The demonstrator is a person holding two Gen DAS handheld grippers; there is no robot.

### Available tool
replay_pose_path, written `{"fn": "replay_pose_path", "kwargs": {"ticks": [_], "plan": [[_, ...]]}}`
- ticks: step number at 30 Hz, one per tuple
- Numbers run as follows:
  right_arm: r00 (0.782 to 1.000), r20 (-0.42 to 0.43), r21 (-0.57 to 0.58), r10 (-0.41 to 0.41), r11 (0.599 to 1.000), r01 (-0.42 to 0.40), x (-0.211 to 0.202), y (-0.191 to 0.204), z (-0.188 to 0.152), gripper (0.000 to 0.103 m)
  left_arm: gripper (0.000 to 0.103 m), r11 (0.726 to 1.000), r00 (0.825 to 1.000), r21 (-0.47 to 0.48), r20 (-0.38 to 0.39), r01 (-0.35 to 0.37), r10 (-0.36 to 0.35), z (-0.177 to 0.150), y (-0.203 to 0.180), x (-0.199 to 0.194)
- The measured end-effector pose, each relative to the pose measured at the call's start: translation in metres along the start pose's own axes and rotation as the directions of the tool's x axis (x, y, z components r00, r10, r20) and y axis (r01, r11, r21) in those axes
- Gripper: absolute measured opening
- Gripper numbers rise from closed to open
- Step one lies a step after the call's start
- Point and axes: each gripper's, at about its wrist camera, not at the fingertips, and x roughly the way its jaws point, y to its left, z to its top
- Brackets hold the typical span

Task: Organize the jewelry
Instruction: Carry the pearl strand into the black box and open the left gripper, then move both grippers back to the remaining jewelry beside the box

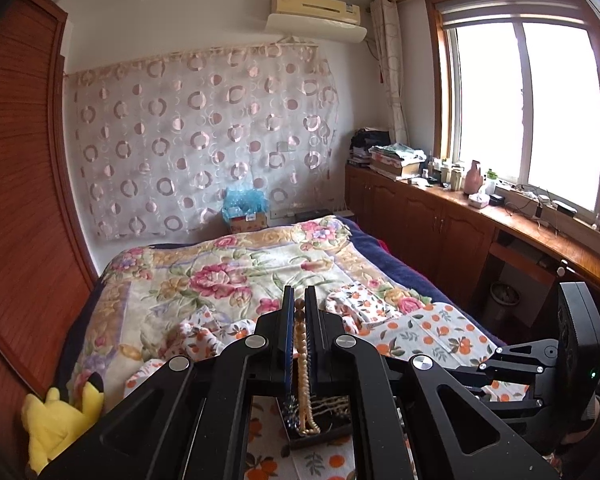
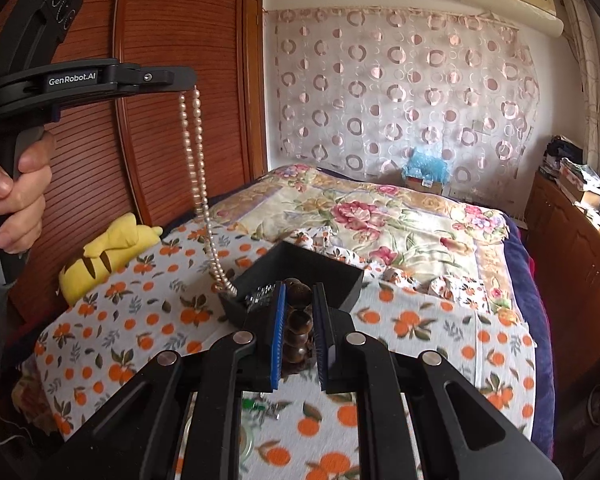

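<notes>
The left gripper (image 2: 188, 80) clenches the pearl necklace (image 2: 198, 168) high so it hangs untangled above the black box (image 2: 340, 280) on the bed; the right gripper (image 2: 300, 320) grasps a brown bead bracelet (image 2: 298, 320)

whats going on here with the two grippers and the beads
A person is sorting jewelry on a bed with two handheld grippers. The left gripper is shut on a pearl necklace, lifted so it hangs down with its lower end at the corner of a black jewelry box. The right gripper is shut on a dark wooden bead bracelet just in front of that box.
</notes>
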Motion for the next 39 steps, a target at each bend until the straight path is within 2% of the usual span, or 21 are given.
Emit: {"fn": "replay_pose_path", "kwargs": {"ticks": [14, 25, 30, 35, 39], "plan": [[1.0, -0.017, -0.002, 0.021, 1.0, -0.022, 0.052, -0.022, 0.031, 0.015, 0.004, 1.0, 0.996, -0.014, -0.088, 0.025, -0.026, -0.01, 0.014, 0.074], [0.998, -0.064, -0.009, 0.013, 1.0, -0.014, 0.105, -0.031, 0.03, 0.015, 0.004, 0.999, 0.976, -0.04, -0.215, 0.029, -0.037, -0.069, 0.021, 0.121], [0.996, -0.087, 0.007, 0.024, 1.0, -0.024, 0.12, -0.033, 0.023, 0.015, 0.005, 0.998, 0.964, -0.05, -0.261, 0.033, -0.045, -0.089, 0.022, 0.133], [0.996, -0.088, 0.022, 0.028, 0.999, -0.026, 0.122, -0.032, 0.02, 0.016, 0.005, 0.997, 0.96, -0.062, -0.274, 0.037, -0.052, -0.098, 0.025, 0.133], [0.996, -0.08, 0.023, 0.027, 0.999, -0.025, 0.115, -0.029, 0.019, 0.016, 0.012, 0.997, 0.96, -0.065, -0.276, 0.037, -0.053, -0.103, 0.026, 0.127]]}}
